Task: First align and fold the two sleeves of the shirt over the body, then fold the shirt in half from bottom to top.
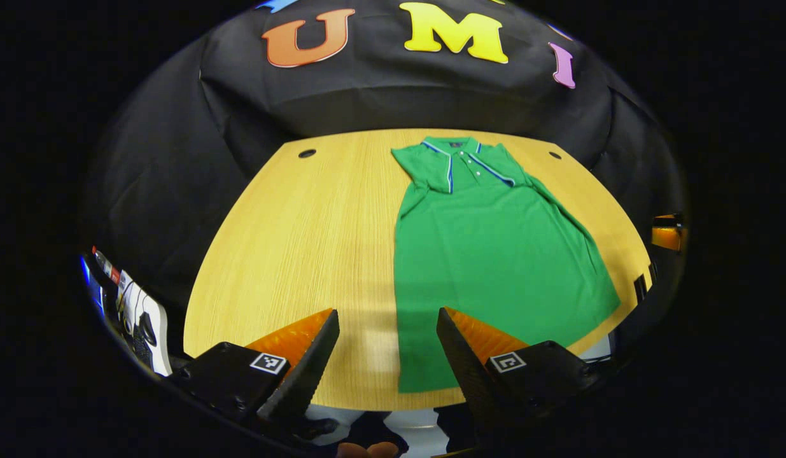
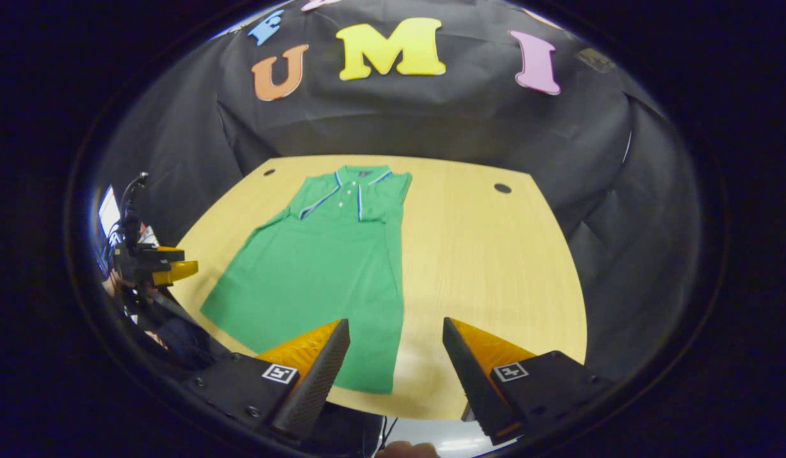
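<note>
A green polo shirt [image 1: 488, 254] with blue-and-white trim lies flat, collar away from me, on the wooden table [image 1: 291, 254]. Its sleeves lie turned in over the chest beside the collar, and both side edges run straight. My left gripper [image 1: 387, 312] hovers open over the shirt's near left hem corner, with nothing between its fingers. In the right gripper view the shirt [image 2: 322, 267] sits left of centre on the table [image 2: 494, 267]. My right gripper [image 2: 396, 321] is open above the near right hem corner and holds nothing. The left gripper [image 2: 154, 264] also shows at the far left edge.
Two dark cable holes [image 1: 307, 153] [image 1: 554, 154] mark the table's far corners. Black cloth walls close in the back and sides. Some equipment with cables [image 1: 138, 318] stands off the table's left side. Bare wood extends right of the shirt in the right gripper view.
</note>
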`<state>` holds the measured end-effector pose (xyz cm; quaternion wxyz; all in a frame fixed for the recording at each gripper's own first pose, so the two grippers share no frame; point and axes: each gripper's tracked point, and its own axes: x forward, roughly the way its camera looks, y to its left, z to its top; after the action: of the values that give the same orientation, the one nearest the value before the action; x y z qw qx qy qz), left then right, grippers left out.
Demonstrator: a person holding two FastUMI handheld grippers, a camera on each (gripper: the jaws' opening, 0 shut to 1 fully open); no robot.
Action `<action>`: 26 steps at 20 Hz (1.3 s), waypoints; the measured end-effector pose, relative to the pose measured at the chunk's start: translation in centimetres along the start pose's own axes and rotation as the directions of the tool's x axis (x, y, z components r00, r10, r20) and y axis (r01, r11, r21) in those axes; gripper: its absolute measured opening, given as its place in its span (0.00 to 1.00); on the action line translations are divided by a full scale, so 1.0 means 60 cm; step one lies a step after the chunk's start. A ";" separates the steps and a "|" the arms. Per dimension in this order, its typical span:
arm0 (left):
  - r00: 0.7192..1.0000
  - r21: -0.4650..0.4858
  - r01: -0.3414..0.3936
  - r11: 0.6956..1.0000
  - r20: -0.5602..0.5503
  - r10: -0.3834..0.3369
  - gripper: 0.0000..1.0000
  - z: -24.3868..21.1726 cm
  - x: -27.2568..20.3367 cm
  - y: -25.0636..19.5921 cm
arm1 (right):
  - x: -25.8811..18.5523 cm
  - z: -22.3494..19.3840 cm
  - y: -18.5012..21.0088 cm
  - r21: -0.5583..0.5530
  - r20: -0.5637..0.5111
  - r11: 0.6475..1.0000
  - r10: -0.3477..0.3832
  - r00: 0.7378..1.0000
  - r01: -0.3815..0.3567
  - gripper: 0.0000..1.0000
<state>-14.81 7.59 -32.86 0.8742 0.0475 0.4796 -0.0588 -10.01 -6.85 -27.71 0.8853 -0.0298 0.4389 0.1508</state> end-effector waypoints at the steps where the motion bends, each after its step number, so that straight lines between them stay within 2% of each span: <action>1: 0.999 0.003 0.018 1.000 -0.033 -0.018 0.99 -0.022 -0.001 -0.006 | 0.005 -0.025 0.003 0.000 -0.030 1.000 0.009 0.999 -0.009 0.95; 3: 0.994 0.017 0.060 0.998 -0.091 -0.058 0.99 -0.061 -0.005 -0.022 | 0.019 -0.071 0.015 -0.003 -0.096 1.000 0.020 0.995 -0.020 0.93; 4: 0.990 0.028 0.083 0.996 -0.115 -0.080 0.99 -0.078 -0.004 -0.034 | 0.026 -0.090 0.020 -0.006 -0.127 1.000 0.026 0.992 -0.027 0.95; 6: 0.982 0.045 0.124 0.991 -0.148 -0.116 1.00 -0.097 -0.006 -0.055 | 0.034 -0.127 0.033 -0.015 -0.186 0.999 0.043 0.982 -0.047 0.93; 8: 0.978 0.055 0.146 0.988 -0.159 -0.135 1.00 -0.100 -0.003 -0.065 | 0.043 -0.150 0.039 -0.030 -0.230 0.998 0.050 0.972 -0.058 0.95; 9: 0.977 0.052 0.148 0.988 -0.163 -0.137 1.00 -0.101 0.000 -0.065 | 0.048 -0.158 0.040 -0.036 -0.245 0.998 0.050 0.968 -0.060 0.99; 13: 0.974 0.028 0.155 0.987 -0.169 -0.148 1.00 -0.099 0.010 -0.071 | 0.069 -0.177 0.039 -0.041 -0.286 0.998 0.040 0.957 -0.054 0.93; 14: 0.973 0.023 0.156 0.987 -0.173 -0.150 1.00 -0.099 0.013 -0.073 | 0.073 -0.178 0.039 -0.039 -0.290 0.998 0.039 0.956 -0.053 0.96; 16: 0.972 0.019 0.157 0.987 -0.181 -0.151 1.00 -0.102 0.014 -0.076 | 0.073 -0.180 0.040 -0.034 -0.296 0.998 0.039 0.954 -0.051 0.93; 19: 0.969 0.015 0.161 0.987 -0.192 -0.155 1.00 -0.106 0.018 -0.081 | 0.075 -0.183 0.044 -0.042 -0.305 0.997 0.043 0.951 -0.059 0.95; 20: 0.968 0.017 0.161 0.987 -0.196 -0.154 1.00 -0.107 0.020 -0.083 | 0.077 -0.184 0.044 -0.051 -0.308 0.997 0.045 0.950 -0.063 0.93; 21: 0.968 0.022 0.160 0.987 -0.200 -0.152 1.00 -0.108 0.022 -0.084 | 0.077 -0.185 0.044 -0.060 -0.313 0.996 0.045 0.949 -0.067 0.96; 22: 0.967 0.025 0.160 0.987 -0.204 -0.151 1.00 -0.108 0.027 -0.086 | 0.076 -0.187 0.042 -0.070 -0.319 0.995 0.042 0.947 -0.067 0.93; 24: 0.964 0.035 0.164 0.986 -0.218 -0.152 1.00 -0.112 0.033 -0.090 | 0.074 -0.189 0.042 -0.078 -0.329 0.995 0.032 0.944 -0.061 0.95; 26: 0.963 0.057 0.162 0.985 -0.229 -0.145 1.00 -0.113 0.044 -0.089 | 0.074 -0.192 0.040 -0.072 -0.338 0.996 0.025 0.941 -0.053 0.93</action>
<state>-19.88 3.11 -38.86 0.8050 0.0495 0.5747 -0.1386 -17.05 -5.60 -38.05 0.7923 -0.0820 0.5776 0.1785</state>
